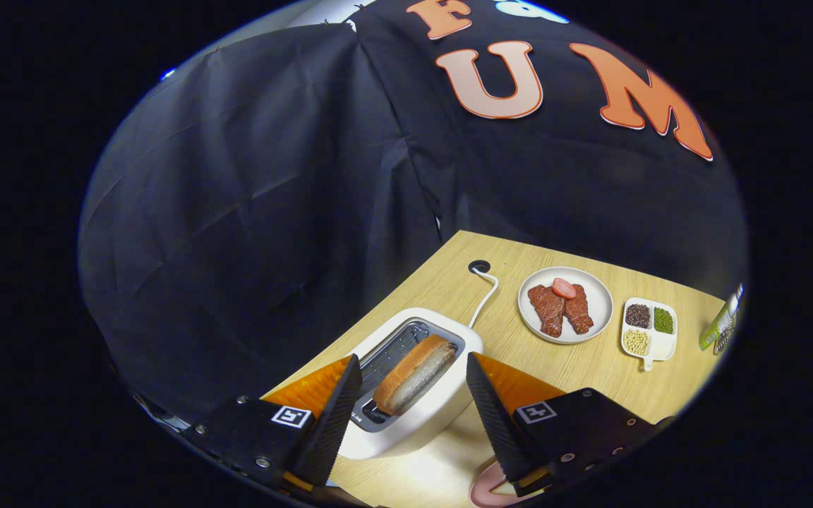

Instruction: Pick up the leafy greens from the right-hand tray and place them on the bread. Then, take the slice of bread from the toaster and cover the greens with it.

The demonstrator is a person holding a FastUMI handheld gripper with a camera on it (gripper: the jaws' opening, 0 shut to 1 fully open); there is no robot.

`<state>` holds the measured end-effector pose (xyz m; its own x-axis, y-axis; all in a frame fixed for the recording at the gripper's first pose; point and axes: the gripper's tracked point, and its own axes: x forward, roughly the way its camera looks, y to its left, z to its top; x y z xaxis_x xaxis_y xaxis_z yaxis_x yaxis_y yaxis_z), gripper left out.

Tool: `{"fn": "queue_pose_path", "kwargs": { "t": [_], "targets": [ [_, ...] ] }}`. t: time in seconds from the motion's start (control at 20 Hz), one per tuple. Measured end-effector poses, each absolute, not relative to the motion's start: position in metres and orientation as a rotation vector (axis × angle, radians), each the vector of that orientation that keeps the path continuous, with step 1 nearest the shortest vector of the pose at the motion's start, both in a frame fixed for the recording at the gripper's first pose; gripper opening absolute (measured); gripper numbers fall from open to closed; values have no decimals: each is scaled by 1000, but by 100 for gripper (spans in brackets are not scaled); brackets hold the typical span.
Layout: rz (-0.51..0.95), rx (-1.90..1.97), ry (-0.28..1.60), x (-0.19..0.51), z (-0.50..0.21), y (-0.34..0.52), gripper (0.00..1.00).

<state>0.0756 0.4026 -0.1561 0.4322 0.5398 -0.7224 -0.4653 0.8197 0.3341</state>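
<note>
Gripper view: spread claw (413, 395) flanks bread slice (415, 374) standing in toaster (442, 409).

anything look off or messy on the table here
Nothing stands out. The bread slice sits in the toaster, between the open gripper fingers. The plate with meat and the divided dish of beans look tidy, with no spills.

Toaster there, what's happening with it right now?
A hand-held gripper hangs open over the white toaster, its fingers either side of the bread slice standing in the slot, not touching it. Beyond, on the wooden table, sit a plate of meat and a divided dish of beans.
</note>
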Motion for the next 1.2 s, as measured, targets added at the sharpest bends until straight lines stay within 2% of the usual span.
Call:
{"fn": "queue_pose_path", "kwargs": {
  "t": [0.15, 0.35, 0.65, 0.75, 0.8, 0.9, 1.0, 1.2],
  "targets": [
    [626, 123, 994, 76, -167, 416, 91],
    [612, 155, 1101, 72, -188, 423, 80],
    [623, 160, 1144, 71, -197, 426, 51],
    [617, 131, 1125, 74, -196, 418, 39],
    [614, 121, 1116, 75, -195, 414, 28],
    [630, 138, 1112, 70, -188, 411, 16],
    [640, 170, 1083, 72, -174, 407, 12],
    [657, 216, 1004, 65, -142, 388, 12]
  ]
}}
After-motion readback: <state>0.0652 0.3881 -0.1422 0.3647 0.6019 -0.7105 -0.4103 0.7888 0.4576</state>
